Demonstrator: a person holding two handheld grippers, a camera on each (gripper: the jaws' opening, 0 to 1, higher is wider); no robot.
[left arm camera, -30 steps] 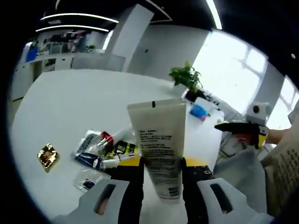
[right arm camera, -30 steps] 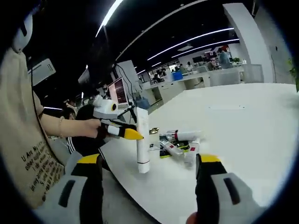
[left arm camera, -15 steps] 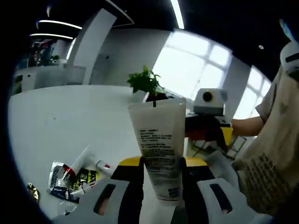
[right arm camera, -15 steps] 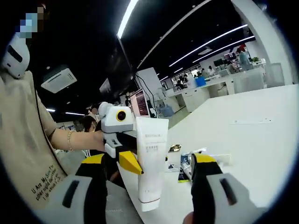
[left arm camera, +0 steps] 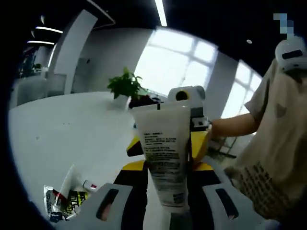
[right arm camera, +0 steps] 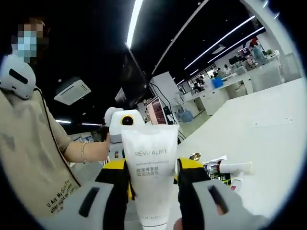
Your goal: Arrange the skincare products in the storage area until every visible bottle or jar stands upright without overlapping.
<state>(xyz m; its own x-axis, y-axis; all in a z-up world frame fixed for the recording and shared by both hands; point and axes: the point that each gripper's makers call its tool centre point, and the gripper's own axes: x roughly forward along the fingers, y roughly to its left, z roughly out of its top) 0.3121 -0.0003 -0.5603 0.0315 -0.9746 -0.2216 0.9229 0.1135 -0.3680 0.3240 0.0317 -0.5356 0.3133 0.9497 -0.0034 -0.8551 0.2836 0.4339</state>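
White tube (left arm camera: 165,158) gripped by both hand-held grippers, left (left arm camera: 165,178) and right (right arm camera: 152,179), above the table (left arm camera: 62,129) edge

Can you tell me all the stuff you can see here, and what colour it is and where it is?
cream tube: one, white with small dark print, held up in the air between both tongs
small skincare tubes and sachets: a little heap, count unclear, white, red, black and yellow, lying flat on the table
table: one, white, under the heap
potted plant: one, green, at the far side of the table by the windows
windows: several bright panes, behind the plant
ceiling lights: several long white strips, overhead
person's shirt: one, beige with dark lettering
left tongs: white, black and yellow, closed on the tube
right tongs: same colours, around the tube's other side
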